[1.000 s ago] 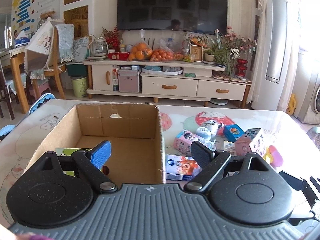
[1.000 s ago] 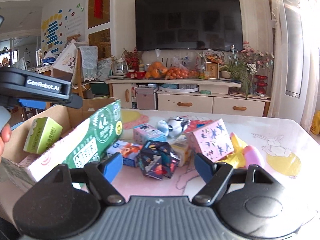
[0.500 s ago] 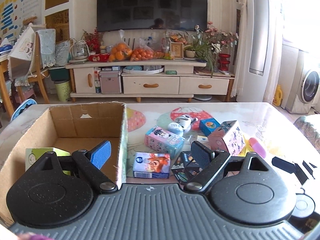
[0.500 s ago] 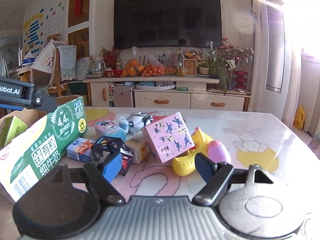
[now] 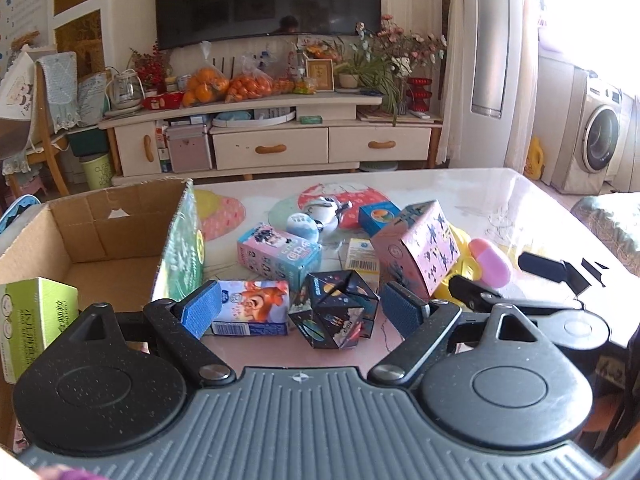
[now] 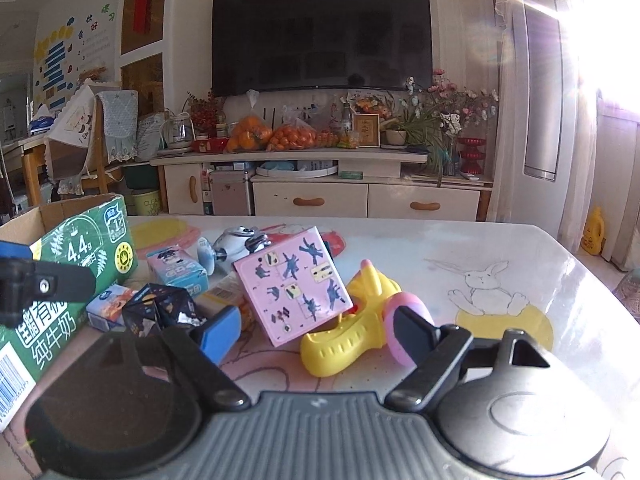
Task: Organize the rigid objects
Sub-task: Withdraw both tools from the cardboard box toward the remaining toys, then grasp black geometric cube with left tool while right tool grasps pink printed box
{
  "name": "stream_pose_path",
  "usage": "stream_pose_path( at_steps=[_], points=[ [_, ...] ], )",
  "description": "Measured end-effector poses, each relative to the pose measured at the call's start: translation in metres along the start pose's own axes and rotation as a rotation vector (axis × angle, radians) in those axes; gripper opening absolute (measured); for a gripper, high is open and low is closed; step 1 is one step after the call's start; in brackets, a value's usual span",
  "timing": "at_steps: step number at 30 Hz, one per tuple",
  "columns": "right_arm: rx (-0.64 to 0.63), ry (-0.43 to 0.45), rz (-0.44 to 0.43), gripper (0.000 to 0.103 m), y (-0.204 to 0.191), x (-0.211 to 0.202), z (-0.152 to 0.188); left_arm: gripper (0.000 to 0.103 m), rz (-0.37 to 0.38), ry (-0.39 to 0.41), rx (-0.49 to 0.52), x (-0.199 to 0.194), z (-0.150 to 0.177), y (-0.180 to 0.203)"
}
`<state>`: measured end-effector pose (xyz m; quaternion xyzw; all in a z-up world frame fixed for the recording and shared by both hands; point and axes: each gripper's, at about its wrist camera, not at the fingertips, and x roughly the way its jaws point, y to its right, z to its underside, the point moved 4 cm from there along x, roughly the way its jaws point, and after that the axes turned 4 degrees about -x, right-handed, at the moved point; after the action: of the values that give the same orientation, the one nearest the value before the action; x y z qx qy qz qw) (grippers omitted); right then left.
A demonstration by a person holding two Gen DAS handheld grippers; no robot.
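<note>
An open cardboard box (image 5: 100, 236) stands at the table's left with a light green carton (image 5: 32, 320) inside; it also shows in the right wrist view (image 6: 76, 256). To its right lies a pile: a black star-print cube (image 5: 336, 312), an orange-print small carton (image 5: 252, 306), a pink-blue box (image 5: 278, 254), a pink patterned box (image 5: 416, 248) and a yellow toy with a pink end (image 6: 360, 328). My left gripper (image 5: 304, 308) is open, low before the black cube. My right gripper (image 6: 316, 332) is open, in front of the pink patterned box (image 6: 292, 284) and the yellow toy.
A white round toy (image 5: 324, 210) and a small blue box (image 5: 378, 216) lie farther back. The table's right side bears a rabbit drawing (image 6: 488, 284). A TV cabinet (image 6: 320, 184) stands beyond the table. My right gripper shows at the right in the left wrist view (image 5: 520, 280).
My left gripper has swung right, from above the cardboard box to in front of the pile. My right gripper has also shifted right and lower toward the pink box and yellow toy. Both stayed open.
</note>
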<state>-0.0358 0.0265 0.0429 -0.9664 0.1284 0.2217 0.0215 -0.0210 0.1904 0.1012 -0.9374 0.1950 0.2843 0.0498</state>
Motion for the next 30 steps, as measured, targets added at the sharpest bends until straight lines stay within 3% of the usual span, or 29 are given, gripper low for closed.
stream_pose_path(
  at_steps=[14,17,30],
  points=[
    [0.062,-0.012,-0.124,0.091,0.016,0.039,-0.007,0.103,-0.005,-0.096,0.002,0.039,0.020,0.011],
    [0.037,0.010,-0.143,0.096,0.013,0.043,-0.011,0.103,0.000,-0.108,-0.004,0.049,0.021,0.014],
    [-0.011,-0.034,-0.194,0.097,0.003,0.068,-0.014,0.103,-0.024,-0.141,-0.027,0.088,0.020,0.018]
  ],
)
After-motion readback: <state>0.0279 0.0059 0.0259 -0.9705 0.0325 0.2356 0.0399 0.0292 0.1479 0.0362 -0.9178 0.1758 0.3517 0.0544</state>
